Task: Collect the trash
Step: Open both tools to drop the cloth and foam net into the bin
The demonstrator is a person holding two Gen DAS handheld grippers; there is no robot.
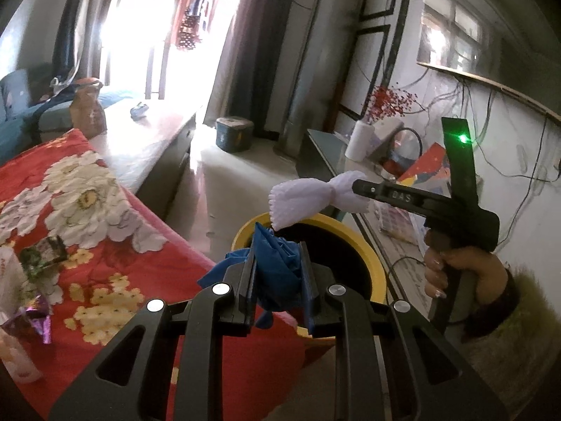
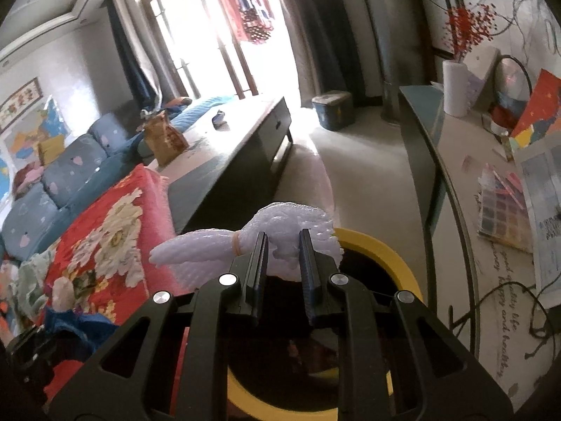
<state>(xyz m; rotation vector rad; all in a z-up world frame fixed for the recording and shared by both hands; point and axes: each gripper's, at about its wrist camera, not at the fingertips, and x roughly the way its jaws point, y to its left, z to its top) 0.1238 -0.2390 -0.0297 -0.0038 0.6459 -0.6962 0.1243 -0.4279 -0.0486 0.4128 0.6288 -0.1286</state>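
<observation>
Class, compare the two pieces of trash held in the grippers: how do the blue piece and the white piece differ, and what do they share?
The blue piece is dark, smooth and crumpled; the white piece is pale and ribbed, tied with a band at its waist like a bow. The blue piece sits in the left gripper, the white piece in the right gripper. Both are clamped in shut jaws above the yellow-rimmed bin.

Right claw (image 2: 283, 245) grips white foam netting (image 2: 280, 224) above yellow-rimmed bin (image 2: 382, 245).
</observation>
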